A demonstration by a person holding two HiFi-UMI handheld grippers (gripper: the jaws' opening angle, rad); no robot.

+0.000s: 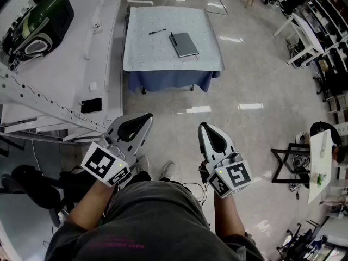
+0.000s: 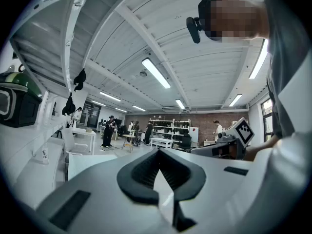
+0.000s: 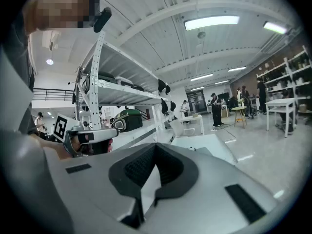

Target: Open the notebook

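Note:
A closed grey notebook [image 1: 185, 44] lies on a small white table [image 1: 142, 56] with a blue skirt, far ahead across the floor. A black pen [image 1: 157, 31] lies to the notebook's left. My left gripper [image 1: 144, 117] and right gripper [image 1: 203, 127] are held close to the body, side by side over the floor, well short of the table. Both point towards it. In the left gripper view the left gripper [image 2: 158, 151] has its jaws together with nothing between them. The right gripper [image 3: 155, 145] looks the same in its own view, shut and empty.
A white shelf rack [image 1: 54, 75] runs along the left, with a green and black case [image 1: 38, 20] on it. A black stand [image 1: 291, 165] and a white board are at the right. Chairs and desks crowd the far right corner [image 1: 312, 34]. Several people stand in the distance.

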